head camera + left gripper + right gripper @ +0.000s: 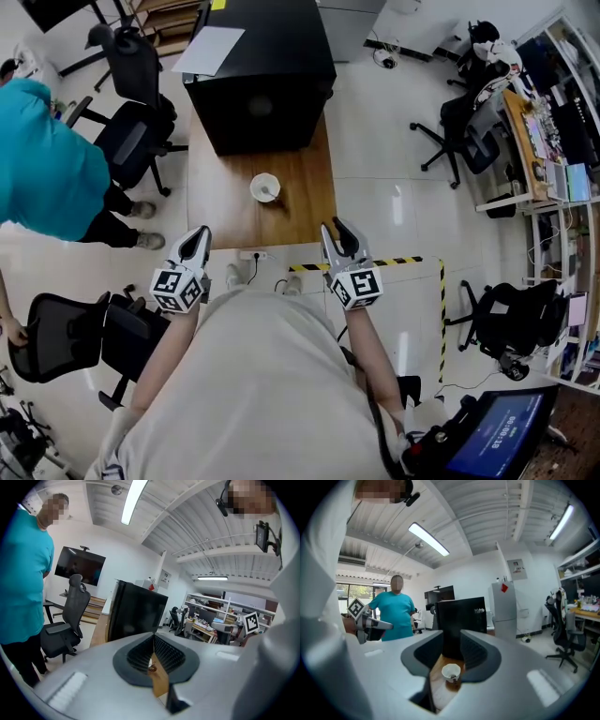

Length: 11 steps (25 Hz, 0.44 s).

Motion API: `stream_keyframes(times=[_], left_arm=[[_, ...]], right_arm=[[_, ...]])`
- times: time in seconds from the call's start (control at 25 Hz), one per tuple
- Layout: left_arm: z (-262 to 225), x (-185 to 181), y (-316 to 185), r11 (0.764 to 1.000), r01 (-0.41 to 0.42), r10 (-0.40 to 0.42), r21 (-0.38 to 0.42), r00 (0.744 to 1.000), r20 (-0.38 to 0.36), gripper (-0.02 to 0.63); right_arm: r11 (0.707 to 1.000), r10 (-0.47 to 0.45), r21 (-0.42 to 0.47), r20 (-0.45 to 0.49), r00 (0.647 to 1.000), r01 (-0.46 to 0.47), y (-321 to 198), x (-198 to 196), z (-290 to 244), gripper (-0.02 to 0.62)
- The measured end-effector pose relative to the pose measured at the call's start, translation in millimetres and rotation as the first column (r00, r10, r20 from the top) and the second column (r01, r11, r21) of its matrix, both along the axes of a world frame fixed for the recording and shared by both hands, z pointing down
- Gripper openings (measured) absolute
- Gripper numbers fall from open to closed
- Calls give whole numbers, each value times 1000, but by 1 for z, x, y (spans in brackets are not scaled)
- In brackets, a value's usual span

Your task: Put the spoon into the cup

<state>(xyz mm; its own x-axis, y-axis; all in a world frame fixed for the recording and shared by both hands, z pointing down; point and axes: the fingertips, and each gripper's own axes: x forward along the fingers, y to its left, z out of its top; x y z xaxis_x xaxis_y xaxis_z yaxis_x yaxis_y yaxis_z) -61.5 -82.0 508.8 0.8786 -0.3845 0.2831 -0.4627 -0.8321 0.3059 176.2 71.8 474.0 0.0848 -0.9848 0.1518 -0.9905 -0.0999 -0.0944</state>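
Well beyond all 4 fingers (345, 240), spoon (269, 193) lies inside cup (254, 186)

Head view steeply down — gripper views level, sharing the table (300, 202).

Office with a glossy white floor (375, 141).
Around the wooden table (220, 202): black cabinet (262, 75) at its far end, black office chairs (131, 131) left, striped floor tape (398, 262) right.

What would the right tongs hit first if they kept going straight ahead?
Likely the white cup on the wooden table, dead ahead of the right tongs; depth is unclear.
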Motion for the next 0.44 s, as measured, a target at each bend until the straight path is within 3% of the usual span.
stream_keyframes(times=[0.44], left_arm=[[2,9,4,1000,-5,5,-7,1000,13,5]], right_arm=[[1000,22,-14,22,1000,-22,9,12,8,100]])
